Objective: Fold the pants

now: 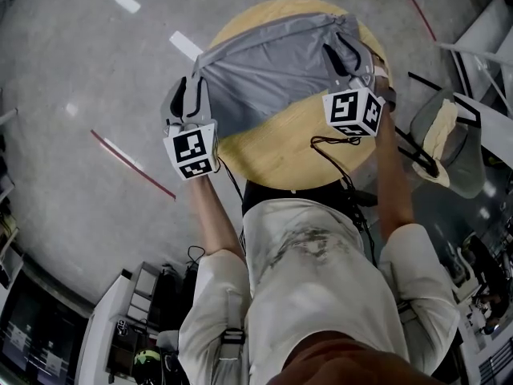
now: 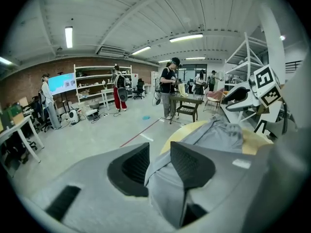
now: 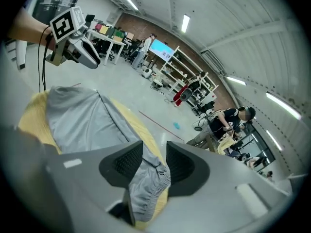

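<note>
The grey pants [image 1: 272, 62] lie across the twelve o'clock half of the round yellow surface [image 1: 280, 155], with bare top left at six o'clock. My left claw [image 1: 192, 87] is at the nine o'clock corner of the cloth and my right claw [image 1: 346, 54] is at three o'clock. I judge that one on each end lets an edge travel level in a fold. Both claws stand apart, each with a bunch of cloth lying slack in its gap. In the right one it is an elastic hem [image 3: 150, 195], and neither claw presses on the cloth. I'd close firmly before carrying anything over
</note>
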Demonstrator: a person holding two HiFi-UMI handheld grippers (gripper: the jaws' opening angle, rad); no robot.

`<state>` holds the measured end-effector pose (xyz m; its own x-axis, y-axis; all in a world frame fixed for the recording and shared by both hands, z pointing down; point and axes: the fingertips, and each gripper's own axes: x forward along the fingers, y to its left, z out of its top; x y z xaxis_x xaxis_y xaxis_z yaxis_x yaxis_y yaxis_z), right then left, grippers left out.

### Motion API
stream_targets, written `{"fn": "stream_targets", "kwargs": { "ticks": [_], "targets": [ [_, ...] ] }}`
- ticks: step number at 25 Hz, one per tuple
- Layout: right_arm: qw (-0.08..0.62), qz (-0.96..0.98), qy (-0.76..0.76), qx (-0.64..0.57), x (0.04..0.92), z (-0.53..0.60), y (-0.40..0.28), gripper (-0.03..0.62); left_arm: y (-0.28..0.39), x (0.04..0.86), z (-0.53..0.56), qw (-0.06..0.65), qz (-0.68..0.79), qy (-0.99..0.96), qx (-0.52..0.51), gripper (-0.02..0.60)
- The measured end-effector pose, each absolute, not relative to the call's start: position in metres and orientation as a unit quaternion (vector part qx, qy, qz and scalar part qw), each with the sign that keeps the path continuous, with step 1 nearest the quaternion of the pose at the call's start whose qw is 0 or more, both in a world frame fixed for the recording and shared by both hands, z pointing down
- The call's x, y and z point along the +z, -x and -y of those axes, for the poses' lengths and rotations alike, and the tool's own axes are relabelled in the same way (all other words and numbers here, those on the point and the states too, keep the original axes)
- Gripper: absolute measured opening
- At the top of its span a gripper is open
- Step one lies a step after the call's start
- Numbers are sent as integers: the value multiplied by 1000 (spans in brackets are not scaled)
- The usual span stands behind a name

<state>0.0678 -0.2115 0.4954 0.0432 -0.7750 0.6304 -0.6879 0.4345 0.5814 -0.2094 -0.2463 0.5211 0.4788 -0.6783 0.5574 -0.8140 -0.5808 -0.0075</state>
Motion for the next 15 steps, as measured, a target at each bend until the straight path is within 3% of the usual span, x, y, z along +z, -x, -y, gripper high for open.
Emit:
{"fn": "stream_targets", "kwargs": {
  "ticks": [15],
  "targets": [
    [442, 687, -572, -70, 420, 128, -17, 86, 222, 449, 178, 99, 430, -876, 195, 83]
  ]
}}
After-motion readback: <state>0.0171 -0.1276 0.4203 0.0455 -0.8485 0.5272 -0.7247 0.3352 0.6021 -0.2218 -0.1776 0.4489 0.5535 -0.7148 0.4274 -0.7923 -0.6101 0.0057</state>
